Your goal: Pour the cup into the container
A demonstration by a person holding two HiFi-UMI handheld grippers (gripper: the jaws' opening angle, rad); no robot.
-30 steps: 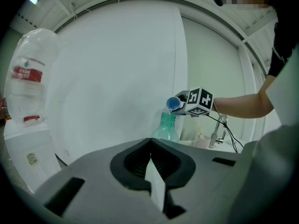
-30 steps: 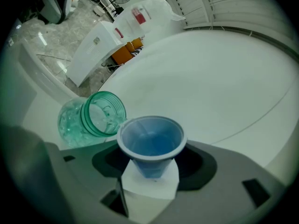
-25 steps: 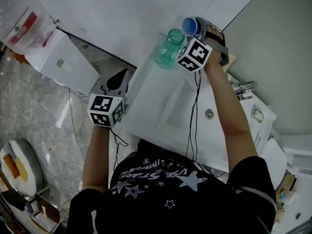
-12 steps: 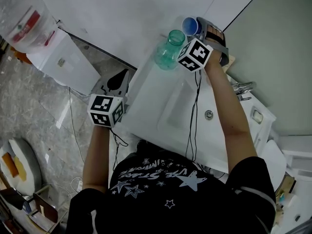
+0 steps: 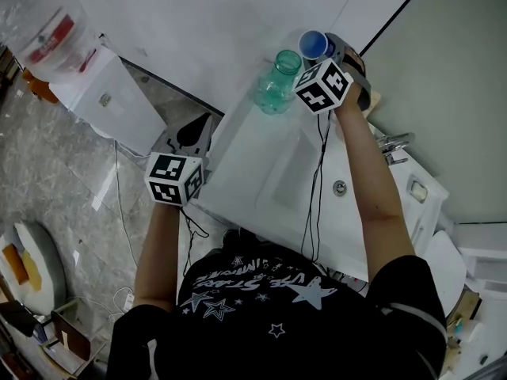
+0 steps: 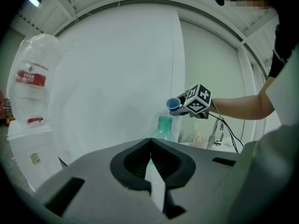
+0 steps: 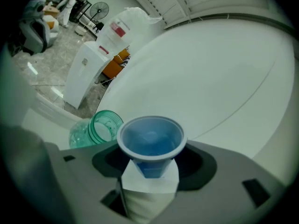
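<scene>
Gripping the blue cup (image 5: pixel 313 43) near its base, your right gripper (image 5: pixel 328 47) sat at the upper middle of the head view, its white pads (image 7: pixel 150 180) pressed on the narrow lower part of the tapering wall. The cup was smooth plastic with a rolled rim, and in the right gripper view its round mouth faced the camera. Whether liquid lay inside could not be told through the bluish glare.

Just left of the cup and below it stood the container (image 5: pixel 277 81), a translucent green bottle with a ribbed, threaded neck and an open mouth. It stood near the far corner of the white counter (image 5: pixel 253 161). In the left gripper view the cup hung tilted just above and to the right of the bottle's mouth, apart from it.

Your left gripper (image 5: pixel 190 131) was at the left middle of the head view, off the counter's edge and well apart from the bottle. Its dark, matte jaws were drawn together to a point with nothing between them. A cube with black-and-white square markers (image 5: pixel 174 179) sat behind them.

A shallow rectangular basin (image 5: pixel 285 184) was sunk into the glossy counter, with a metal tap (image 5: pixel 394 142) at its right. A white boxy cabinet (image 5: pixel 103 97) and a crinkled clear plastic bag (image 5: pixel 47 34) filled the upper left.
</scene>
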